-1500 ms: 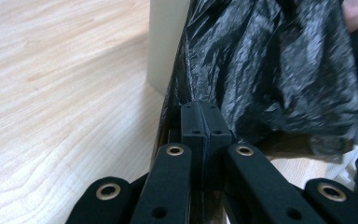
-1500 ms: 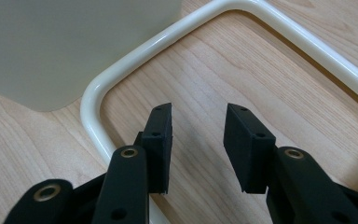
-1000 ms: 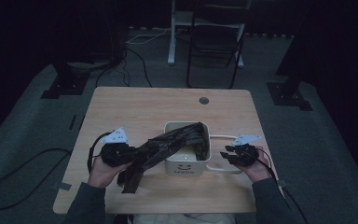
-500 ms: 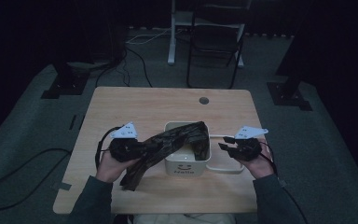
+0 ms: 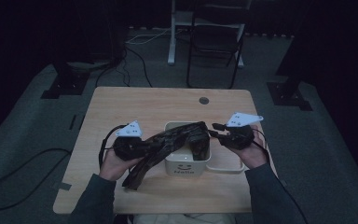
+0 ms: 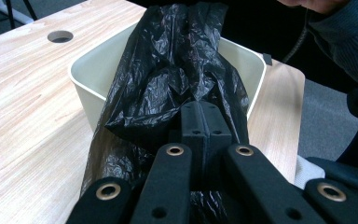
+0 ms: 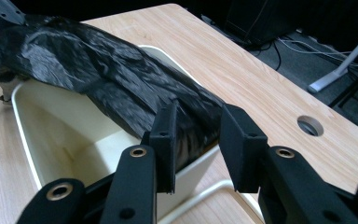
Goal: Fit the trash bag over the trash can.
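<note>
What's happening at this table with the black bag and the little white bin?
A person holds a pair of tongs in each hand. The left tongs are clamped shut on a crumpled black plastic bag, which drapes across a small white bin on the wooden table. The right tongs have just been closing around the bag's other end over the bin's rim, not yet pinching it.

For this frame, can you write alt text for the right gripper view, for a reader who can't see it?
The right gripper has its black jaws open around the end of a crumpled black plastic bag, pads not visibly pressing it. The bag lies across the open top of a cream bin on a light wooden table with a round cable hole.
</note>
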Demonstrator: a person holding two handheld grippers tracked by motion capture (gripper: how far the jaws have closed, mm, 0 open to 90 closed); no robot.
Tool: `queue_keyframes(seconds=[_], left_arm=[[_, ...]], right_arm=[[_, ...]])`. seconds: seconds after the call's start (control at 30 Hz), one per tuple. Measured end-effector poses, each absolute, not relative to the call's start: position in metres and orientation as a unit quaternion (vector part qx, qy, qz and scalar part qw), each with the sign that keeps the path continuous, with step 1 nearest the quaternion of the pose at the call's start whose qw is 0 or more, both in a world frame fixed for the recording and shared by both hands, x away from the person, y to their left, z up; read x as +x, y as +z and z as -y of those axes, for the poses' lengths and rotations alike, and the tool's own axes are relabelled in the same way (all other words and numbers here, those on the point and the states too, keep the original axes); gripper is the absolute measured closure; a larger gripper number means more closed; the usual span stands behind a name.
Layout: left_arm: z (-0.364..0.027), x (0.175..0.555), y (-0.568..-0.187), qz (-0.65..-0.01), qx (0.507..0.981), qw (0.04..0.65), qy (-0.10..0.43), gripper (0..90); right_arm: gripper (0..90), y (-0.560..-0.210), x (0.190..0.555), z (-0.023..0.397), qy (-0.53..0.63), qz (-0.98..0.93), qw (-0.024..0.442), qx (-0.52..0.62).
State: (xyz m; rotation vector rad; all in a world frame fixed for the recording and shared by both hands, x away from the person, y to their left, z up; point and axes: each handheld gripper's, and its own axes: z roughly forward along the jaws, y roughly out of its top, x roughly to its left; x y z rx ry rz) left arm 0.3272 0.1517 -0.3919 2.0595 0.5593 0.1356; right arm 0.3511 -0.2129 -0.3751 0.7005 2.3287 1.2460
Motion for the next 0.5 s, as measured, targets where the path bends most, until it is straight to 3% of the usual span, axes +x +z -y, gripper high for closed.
queue_keyframes(seconds=[0.5], left_arm=[[-0.142,0.333,-0.376,-0.214,0.839,0.497,0.050,90.0]], right_arm=[[69.5,-0.410,0.362,0.183,0.392,-0.872,0.171,0.237]])
